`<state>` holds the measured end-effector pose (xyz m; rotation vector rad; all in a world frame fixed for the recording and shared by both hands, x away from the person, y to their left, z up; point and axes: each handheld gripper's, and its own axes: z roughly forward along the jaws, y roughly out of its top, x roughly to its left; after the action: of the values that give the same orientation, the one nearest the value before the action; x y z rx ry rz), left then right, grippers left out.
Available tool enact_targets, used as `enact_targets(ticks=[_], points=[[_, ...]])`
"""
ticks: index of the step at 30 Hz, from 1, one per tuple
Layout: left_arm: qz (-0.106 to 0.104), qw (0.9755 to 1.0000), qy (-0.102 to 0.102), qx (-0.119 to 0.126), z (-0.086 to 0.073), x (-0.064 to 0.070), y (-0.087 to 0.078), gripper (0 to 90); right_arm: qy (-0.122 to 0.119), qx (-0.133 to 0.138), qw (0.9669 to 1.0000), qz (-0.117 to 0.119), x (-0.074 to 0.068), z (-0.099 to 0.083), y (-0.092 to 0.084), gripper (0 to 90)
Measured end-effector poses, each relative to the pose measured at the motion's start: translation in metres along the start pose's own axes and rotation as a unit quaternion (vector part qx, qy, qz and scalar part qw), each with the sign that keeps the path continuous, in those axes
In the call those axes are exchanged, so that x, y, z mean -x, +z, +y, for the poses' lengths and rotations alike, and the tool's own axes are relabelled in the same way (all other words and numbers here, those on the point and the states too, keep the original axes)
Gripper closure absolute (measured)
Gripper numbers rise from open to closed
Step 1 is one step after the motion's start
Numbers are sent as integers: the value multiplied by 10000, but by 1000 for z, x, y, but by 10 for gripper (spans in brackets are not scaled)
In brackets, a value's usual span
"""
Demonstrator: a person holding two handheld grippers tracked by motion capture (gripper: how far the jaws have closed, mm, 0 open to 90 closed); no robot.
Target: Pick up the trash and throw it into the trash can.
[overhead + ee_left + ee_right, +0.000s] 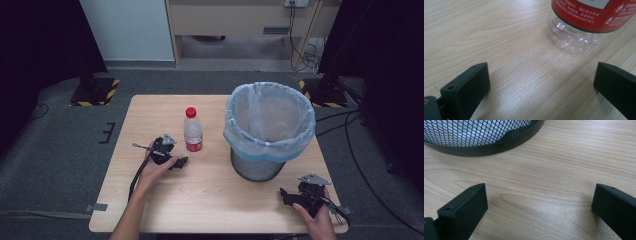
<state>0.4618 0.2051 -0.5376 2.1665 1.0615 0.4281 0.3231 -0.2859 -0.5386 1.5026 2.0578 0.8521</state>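
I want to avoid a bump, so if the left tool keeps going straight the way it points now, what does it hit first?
Most likely the bottle. The left tool is open, low over the table, and the bottle stands upright just ahead, a bit off toward one jaw, so that jaw might clip it rather than both straddling it.

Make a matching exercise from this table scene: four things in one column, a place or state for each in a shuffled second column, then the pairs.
1. bottle
2. bin
3. left gripper
4. right gripper

A. near the table's front right corner, jaws open
B. lined with a pale bag
C. upright, red cap on
D. open beside the bottle

Pairs: 1-C, 2-B, 3-D, 4-A
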Motion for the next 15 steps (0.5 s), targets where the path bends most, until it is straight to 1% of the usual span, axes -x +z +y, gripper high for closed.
enact_targets(ticks=[5, 7, 9, 11, 12, 13, 15], points=[[35, 10000, 21, 29, -1, 1, -2, 15, 32, 10, 10000, -32, 0, 0, 0, 4], [91, 9999, 51, 71, -1, 4, -3, 28, 39, 6, 10000, -34, 0, 0, 0, 4], [71, 9999, 104, 78, -2, 8, -6, 20, 41, 5, 10000, -32, 0, 0, 0, 4], [97, 9998, 167, 92, -1, 12, -8, 21, 40, 6, 10000, -31, 0, 0, 0, 4], [72, 9997, 128, 171, 1, 14, -12, 21, 37, -1, 10000, -27, 0, 0, 0, 4], [72, 9997, 128, 171, 1, 14, -12, 20, 37, -1, 10000, -27, 0, 0, 0, 4], [39, 9995, 106, 307, 4, 17, -16, 22, 36, -1, 10000, -27, 0, 0, 0, 4]])
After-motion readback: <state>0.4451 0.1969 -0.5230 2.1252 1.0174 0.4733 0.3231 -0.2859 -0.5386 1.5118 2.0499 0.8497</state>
